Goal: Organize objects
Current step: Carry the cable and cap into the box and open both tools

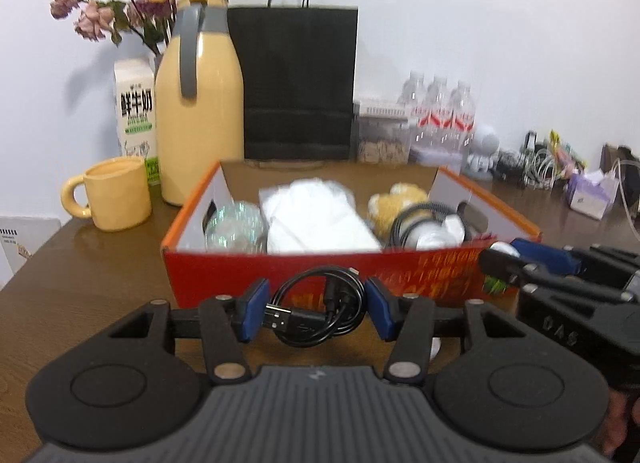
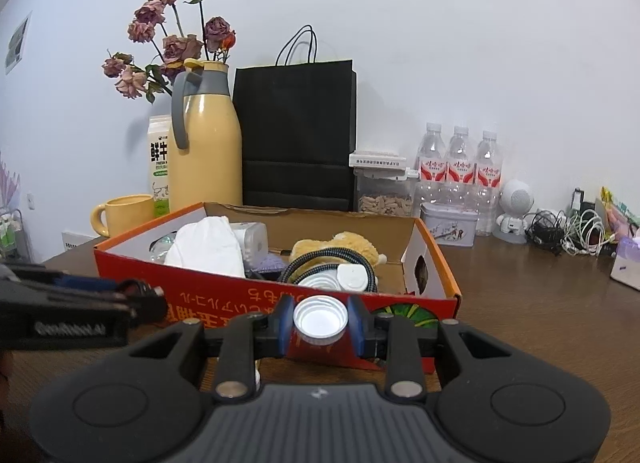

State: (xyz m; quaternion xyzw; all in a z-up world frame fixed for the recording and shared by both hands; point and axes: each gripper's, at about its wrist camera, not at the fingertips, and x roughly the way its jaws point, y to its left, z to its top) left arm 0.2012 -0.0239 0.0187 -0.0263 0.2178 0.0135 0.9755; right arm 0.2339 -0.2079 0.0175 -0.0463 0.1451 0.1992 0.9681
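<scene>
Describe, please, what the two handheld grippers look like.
Both grippers, left gripper and right gripper, are matte black with ribbed grey bodies, round side discs, silver pivot pins, linkage arms and blue pads. Each body carries pale side lettering, too blurred to read.

Even soft indoor light, fisheye-bent dark corners, left wrist view motion-blurred, right sharper

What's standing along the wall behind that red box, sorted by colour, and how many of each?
Yellow: 2, the flask and mug
Black: 1, the paper bag
Clear: 3, the water bottles
White: 1, the milk carton
Total: 7
</scene>
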